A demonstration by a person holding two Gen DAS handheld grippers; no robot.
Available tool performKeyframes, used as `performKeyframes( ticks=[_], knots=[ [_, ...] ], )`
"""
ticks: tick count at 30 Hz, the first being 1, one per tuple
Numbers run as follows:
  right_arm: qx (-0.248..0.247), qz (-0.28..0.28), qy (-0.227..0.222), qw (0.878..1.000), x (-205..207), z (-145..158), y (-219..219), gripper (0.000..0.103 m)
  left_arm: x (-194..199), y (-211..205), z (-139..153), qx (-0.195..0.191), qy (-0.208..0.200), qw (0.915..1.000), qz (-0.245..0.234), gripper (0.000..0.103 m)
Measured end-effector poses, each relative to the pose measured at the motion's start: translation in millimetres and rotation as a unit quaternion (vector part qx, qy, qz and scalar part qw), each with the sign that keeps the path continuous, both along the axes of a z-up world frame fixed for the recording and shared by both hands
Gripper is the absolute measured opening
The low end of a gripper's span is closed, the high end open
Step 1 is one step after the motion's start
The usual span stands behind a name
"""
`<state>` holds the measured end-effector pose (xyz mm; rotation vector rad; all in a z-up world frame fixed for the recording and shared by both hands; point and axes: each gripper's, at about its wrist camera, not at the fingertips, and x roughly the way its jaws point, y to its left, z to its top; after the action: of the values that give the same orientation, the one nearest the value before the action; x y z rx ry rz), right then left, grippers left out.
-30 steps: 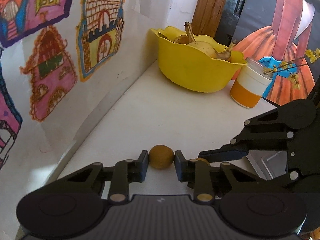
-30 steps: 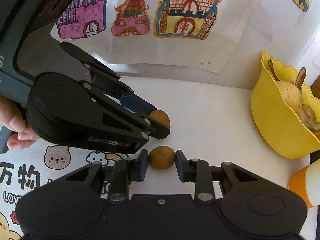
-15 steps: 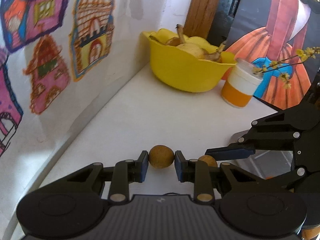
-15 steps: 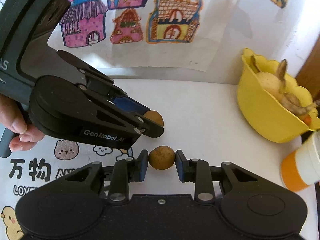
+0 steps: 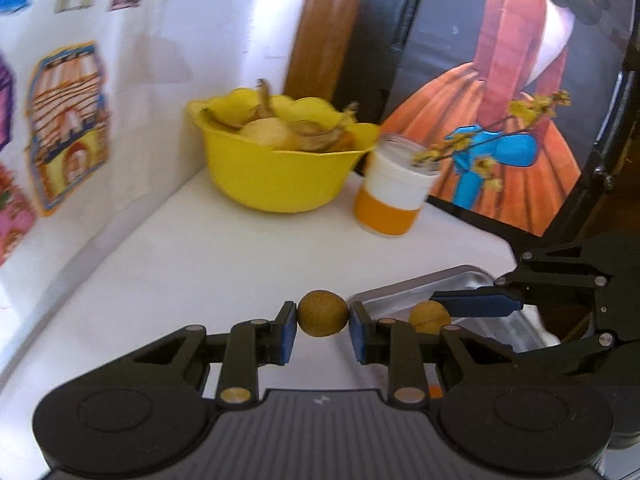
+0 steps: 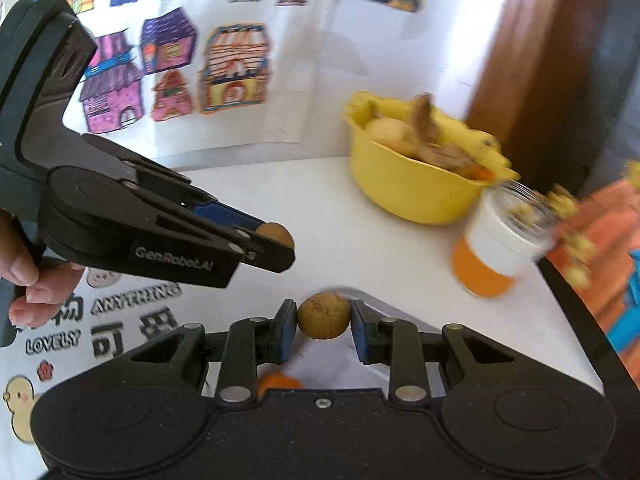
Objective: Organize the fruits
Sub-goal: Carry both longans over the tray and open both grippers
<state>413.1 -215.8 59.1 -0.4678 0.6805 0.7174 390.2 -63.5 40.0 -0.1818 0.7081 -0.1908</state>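
Observation:
My left gripper is shut on a small round brown fruit, held above the white table. My right gripper is shut on a second small brown fruit, held over the corner of a metal tray. In the left wrist view the right gripper with its fruit sits over the tray. In the right wrist view the left gripper with its fruit is to the left. An orange fruit lies in the tray below.
A yellow bowl with pears and banana stems stands at the far corner, also in the right wrist view. An orange-and-white jar with yellow flower sprigs stands beside it. Wall drawings are left; a painting stands right.
Both grippers, each still holding its fruit, have swung to the right. The metal tray and the painting have come into view; the bowl and jar now sit further back and left.

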Motion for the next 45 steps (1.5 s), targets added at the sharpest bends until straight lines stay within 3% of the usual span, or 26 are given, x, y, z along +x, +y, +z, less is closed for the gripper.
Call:
performKeyframes(
  ticks=[7, 16, 28, 39, 45],
  knots=[
    [0.015, -0.055, -0.016, 0.998, -14.7, -1.1, -62.9, 0.032, 3.0, -47.1, 1.3, -0.015, -0.001, 0.9997, -0.017, 0.031],
    [0.031, -0.105, -0.001, 0.994, -29.8, -25.2, -118.9, 0.032, 4.9, -98.4, -9.6, 0.012, 0.018, 0.9986, -0.048, 0.031],
    [0.056, -0.131, 0.022, 0.99, -33.1, -46.0, -140.5, 0.032, 6.9, -118.1, -21.9, 0.051, 0.054, 0.9961, -0.047, 0.031],
    [0.068, -0.138, 0.024, 0.988, -34.2, -46.1, -143.7, 0.033, 8.3, -119.6, -24.6, 0.049, 0.066, 0.9953, -0.051, 0.031],
    [0.075, -0.146, 0.015, 0.986, -37.8, -41.9, -145.2, 0.04, 5.9, -119.2, -19.5, 0.048, 0.059, 0.996, -0.046, 0.042]
  ],
)
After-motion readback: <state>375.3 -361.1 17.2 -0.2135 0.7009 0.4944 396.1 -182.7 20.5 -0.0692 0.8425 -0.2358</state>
